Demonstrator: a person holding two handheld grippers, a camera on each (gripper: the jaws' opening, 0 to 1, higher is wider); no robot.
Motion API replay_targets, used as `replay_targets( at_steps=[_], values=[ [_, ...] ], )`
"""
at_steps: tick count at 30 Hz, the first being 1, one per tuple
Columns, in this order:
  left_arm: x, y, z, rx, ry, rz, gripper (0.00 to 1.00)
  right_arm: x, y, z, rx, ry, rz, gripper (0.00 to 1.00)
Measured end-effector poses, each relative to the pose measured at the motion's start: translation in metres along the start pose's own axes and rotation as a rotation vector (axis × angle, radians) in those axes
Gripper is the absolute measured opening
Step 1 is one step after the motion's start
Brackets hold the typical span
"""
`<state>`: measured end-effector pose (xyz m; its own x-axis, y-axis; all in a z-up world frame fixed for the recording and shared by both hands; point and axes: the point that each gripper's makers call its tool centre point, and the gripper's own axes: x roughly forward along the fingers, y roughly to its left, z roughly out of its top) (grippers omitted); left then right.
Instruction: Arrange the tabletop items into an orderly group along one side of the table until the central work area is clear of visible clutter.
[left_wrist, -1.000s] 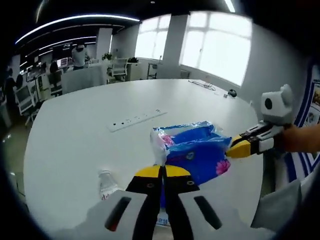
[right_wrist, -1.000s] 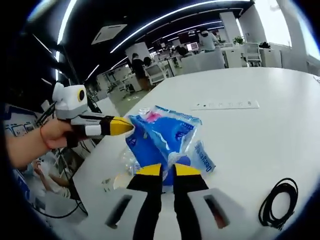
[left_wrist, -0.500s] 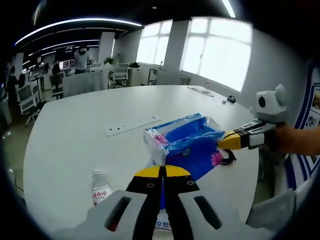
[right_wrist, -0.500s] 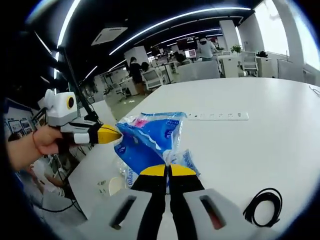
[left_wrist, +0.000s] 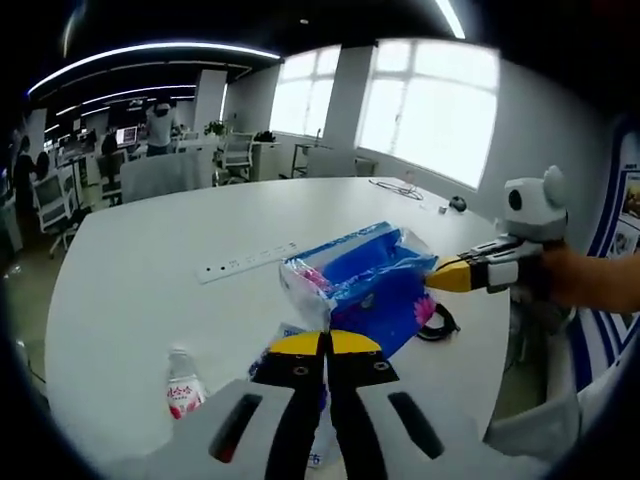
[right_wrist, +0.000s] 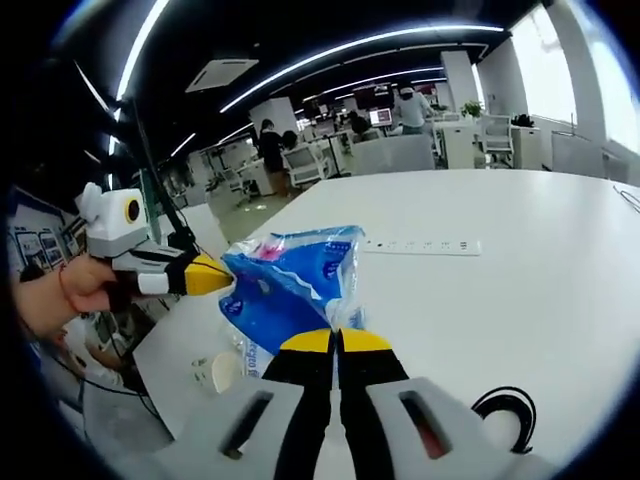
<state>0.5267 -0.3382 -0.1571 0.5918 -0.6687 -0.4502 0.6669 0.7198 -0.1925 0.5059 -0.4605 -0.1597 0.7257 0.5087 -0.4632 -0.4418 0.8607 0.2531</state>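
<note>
A blue plastic pack (left_wrist: 368, 282) printed with pink flowers hangs above the white table (left_wrist: 130, 270), stretched between both grippers. In the left gripper view, my left gripper (left_wrist: 325, 343) is shut on the pack's near white edge. My right gripper (left_wrist: 441, 276) comes in from the right, shut on the pack's far end. In the right gripper view, my right gripper (right_wrist: 335, 341) is shut on the pack (right_wrist: 290, 285) from below. There my left gripper (right_wrist: 216, 277), held by a hand, pinches the pack's left corner.
A small water bottle (left_wrist: 181, 385) lies on the table at the lower left. A white power strip (left_wrist: 245, 262) is set in the table's middle. A coiled black cable (right_wrist: 505, 410) lies near the table's edge. Office desks and people stand far behind.
Both grippers have lifted the blue pack higher off the table, still shut on its two ends. The bottle and cable now sit further below in the views.
</note>
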Motion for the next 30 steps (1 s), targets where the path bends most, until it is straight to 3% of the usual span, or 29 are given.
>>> replay_targets(
  at_steps=[11,30],
  values=[
    [0.008,-0.026,0.011,0.003,-0.017,-0.022,0.0,-0.025,-0.015,0.009,-0.023,-0.023,-0.026,0.0],
    [0.053,-0.091,0.029,0.021,-0.027,-0.105,0.0,-0.082,-0.072,0.024,-0.049,-0.07,-0.13,0.0]
  ],
)
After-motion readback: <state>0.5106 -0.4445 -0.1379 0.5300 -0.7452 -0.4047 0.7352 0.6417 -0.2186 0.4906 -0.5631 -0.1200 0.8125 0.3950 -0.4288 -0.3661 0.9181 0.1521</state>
